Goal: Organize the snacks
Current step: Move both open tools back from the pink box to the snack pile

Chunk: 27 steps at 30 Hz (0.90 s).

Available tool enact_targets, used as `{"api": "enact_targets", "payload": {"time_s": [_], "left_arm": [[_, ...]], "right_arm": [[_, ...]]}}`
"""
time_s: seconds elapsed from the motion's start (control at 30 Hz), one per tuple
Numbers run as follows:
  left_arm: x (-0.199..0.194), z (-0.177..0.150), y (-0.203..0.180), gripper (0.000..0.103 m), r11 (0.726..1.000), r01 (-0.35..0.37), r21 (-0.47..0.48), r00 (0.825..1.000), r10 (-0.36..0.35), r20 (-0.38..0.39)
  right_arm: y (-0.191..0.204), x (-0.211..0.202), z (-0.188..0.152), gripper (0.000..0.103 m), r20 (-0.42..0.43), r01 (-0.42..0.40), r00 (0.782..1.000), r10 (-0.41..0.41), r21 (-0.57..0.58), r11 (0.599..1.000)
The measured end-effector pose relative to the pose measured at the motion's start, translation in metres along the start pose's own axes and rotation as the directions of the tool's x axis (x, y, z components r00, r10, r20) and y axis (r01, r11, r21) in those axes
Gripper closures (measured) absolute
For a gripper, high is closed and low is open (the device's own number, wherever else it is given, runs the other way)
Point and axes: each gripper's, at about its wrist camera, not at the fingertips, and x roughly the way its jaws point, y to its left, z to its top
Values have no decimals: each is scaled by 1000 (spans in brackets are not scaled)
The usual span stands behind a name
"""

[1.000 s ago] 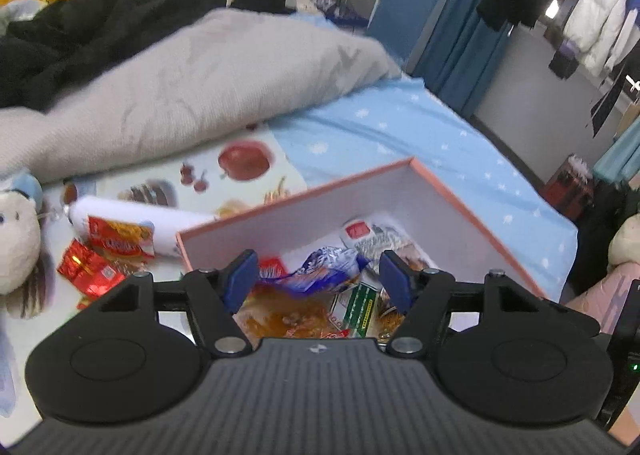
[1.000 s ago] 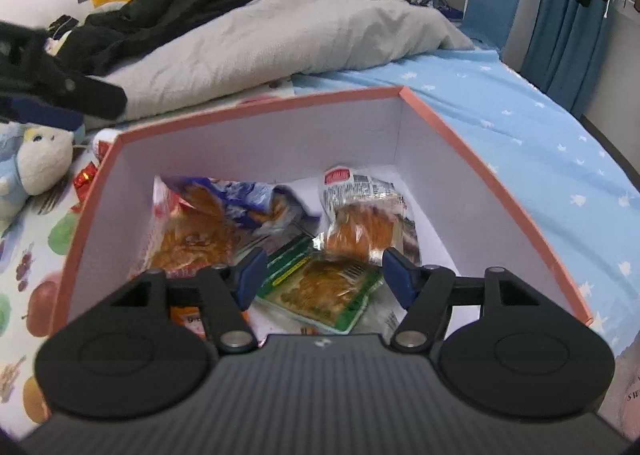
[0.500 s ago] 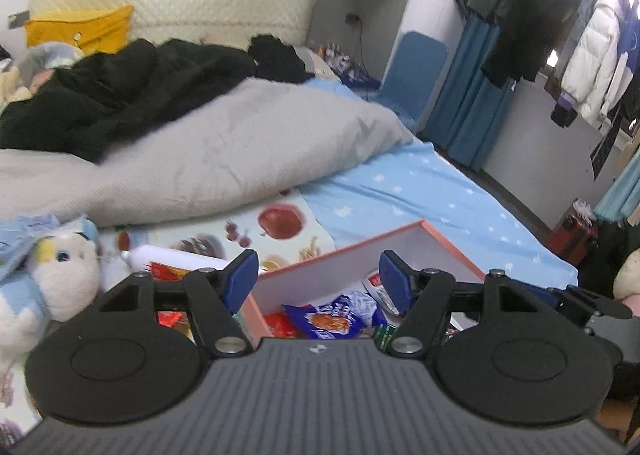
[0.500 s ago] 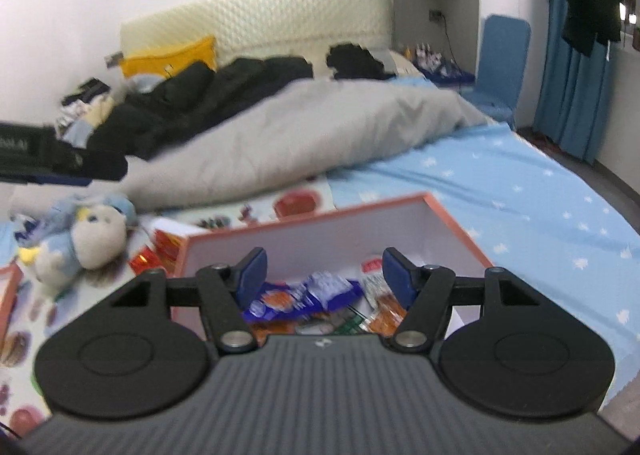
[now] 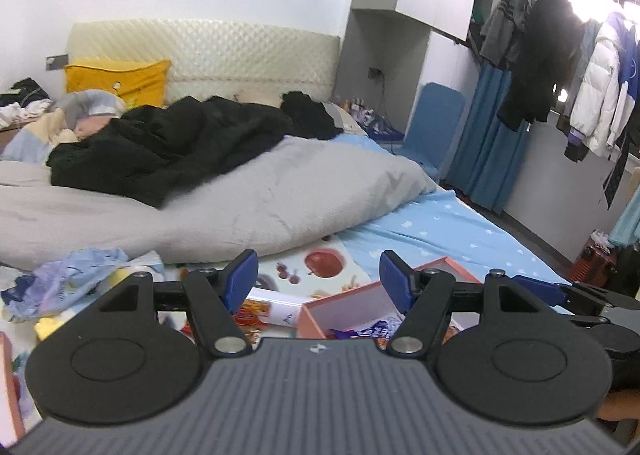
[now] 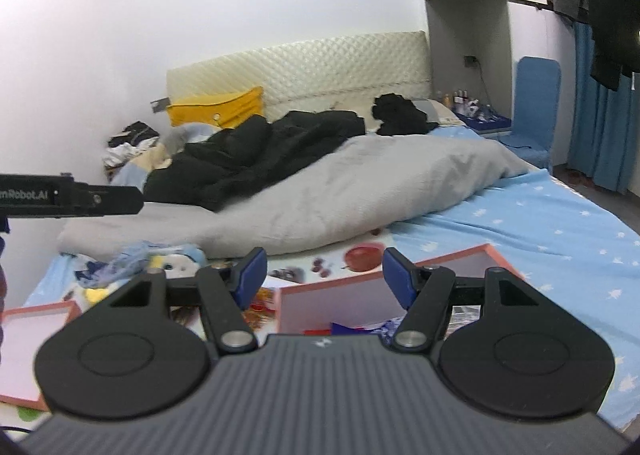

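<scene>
Snacks (image 6: 360,329) lie in the pink box (image 6: 336,305) on the bed, now low and near; both claws have lifted away empty, left claw (image 5: 318,277) opening, right claw (image 6: 324,275) apart, so packing looks finished.

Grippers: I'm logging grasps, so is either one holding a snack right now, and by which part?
Nothing is held. The left gripper, jaws opening, and the right gripper are both empty above the snack box.
</scene>
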Motion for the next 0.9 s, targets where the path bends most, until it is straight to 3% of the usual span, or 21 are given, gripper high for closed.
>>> {"api": "enact_targets", "payload": {"time_s": [0.3, 0.5, 0.63, 0.9], "left_arm": [[-38, -30, 32, 23, 998, -55, -15, 998, 55, 20], [-56, -57, 38, 11, 998, -69, -1, 997, 69, 35], [-62, -77, 41, 3, 996, -91, 17, 996, 91, 17], [-70, -115, 60, 0, 994, -102, -32, 994, 101, -43]], "right_arm": [[38, -12, -30, 37, 5, -39, 999, 39, 10, 999], [54, -19, -54, 37, -14, -52, 999, 53, 13, 999], [64, -22, -68, 37, -28, -45, 999, 44, -9, 999], [80, -26, -101, 37, -79, -67, 995, 65, -21, 998]]}}
